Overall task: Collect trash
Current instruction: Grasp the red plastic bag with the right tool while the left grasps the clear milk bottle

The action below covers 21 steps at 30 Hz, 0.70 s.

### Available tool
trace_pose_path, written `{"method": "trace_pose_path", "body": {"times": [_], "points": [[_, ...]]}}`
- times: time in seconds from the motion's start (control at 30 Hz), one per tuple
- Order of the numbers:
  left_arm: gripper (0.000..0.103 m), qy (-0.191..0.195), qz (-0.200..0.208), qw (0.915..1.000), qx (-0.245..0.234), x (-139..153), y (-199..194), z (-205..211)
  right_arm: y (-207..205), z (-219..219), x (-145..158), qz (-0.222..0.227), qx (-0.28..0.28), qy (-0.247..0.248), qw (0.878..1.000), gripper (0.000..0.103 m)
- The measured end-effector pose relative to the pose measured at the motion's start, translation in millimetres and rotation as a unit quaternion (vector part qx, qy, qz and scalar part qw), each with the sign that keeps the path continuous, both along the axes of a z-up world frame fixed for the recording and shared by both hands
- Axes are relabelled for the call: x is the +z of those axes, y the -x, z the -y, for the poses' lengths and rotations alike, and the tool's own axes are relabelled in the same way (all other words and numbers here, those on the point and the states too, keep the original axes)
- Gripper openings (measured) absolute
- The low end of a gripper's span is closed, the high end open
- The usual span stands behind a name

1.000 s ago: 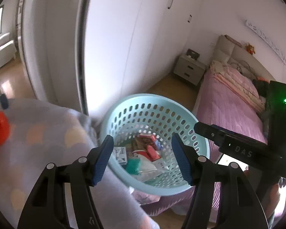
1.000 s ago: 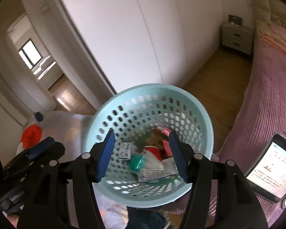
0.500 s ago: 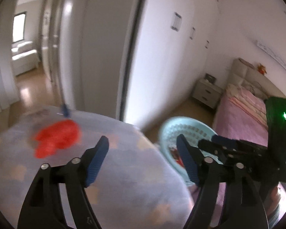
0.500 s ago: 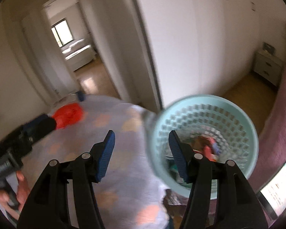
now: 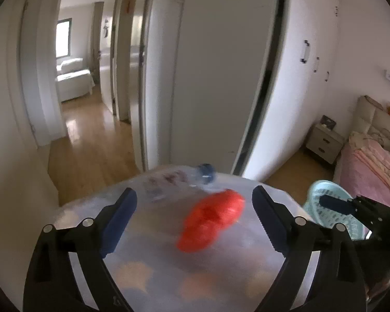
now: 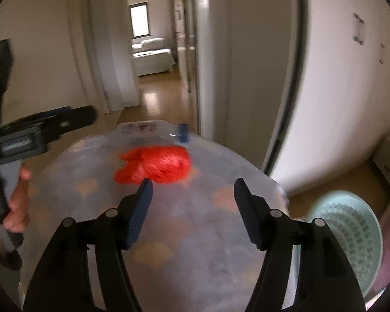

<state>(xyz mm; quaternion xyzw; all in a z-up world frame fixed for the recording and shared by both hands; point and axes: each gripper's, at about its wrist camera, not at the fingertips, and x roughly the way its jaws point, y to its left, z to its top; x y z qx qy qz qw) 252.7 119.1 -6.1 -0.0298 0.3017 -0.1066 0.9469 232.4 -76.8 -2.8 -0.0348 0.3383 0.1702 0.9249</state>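
Note:
A crumpled red plastic bag point(image 5: 212, 219) lies on the patterned cloth-covered table point(image 5: 153, 275); it also shows in the right wrist view point(image 6: 156, 165). My left gripper point(image 5: 193, 219) is open and empty, just short of the bag. My right gripper point(image 6: 192, 209) is open and empty, a little short of the bag. A clear bottle with a blue cap point(image 5: 206, 174) lies at the table's far edge, also seen in the right wrist view point(image 6: 182, 132). The light-blue trash basket point(image 6: 351, 236) stands low at the right, beside the table point(image 6: 169, 254); in the left wrist view the basket point(image 5: 330, 208) is partly behind the right gripper.
A white sliding wardrobe door point(image 5: 221, 78) stands just behind the table. An open doorway point(image 5: 85, 78) leads to a hallway with wooden floor. A bed with pink cover point(image 5: 369, 171) and a nightstand point(image 5: 323, 140) are at the right.
Both grippers swung left, away from above the basket, to face the table; the red bag is now centred before them. Both stayed open.

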Motion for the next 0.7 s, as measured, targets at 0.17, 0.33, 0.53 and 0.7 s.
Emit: {"method": "trace_pose_path", "body": {"times": [0.17,0.33,0.53,0.7], "points": [[0.088,-0.006,-0.020,0.9998,-0.002,-9.3,-50.2,-26.9,-38.2,-28.9,-8.6,0.002,0.035,-0.010,0.999,0.067],[0.088,0.009,-0.049,0.9986,-0.016,-24.3,-104.1,-40.7,-74.3,-38.9,-15.2,-0.014,0.044,-0.028,0.999,0.069],[0.086,0.027,-0.094,0.9946,-0.034,-55.3,-149.2,-45.1,-112.7,-44.4,-30.0,-0.047,0.050,-0.045,0.997,0.073],[0.085,0.051,-0.132,0.9880,-0.060,-74.0,-165.9,-45.6,-131.5,-52.3,-55.5,-0.091,0.083,-0.040,0.992,0.073]]}}
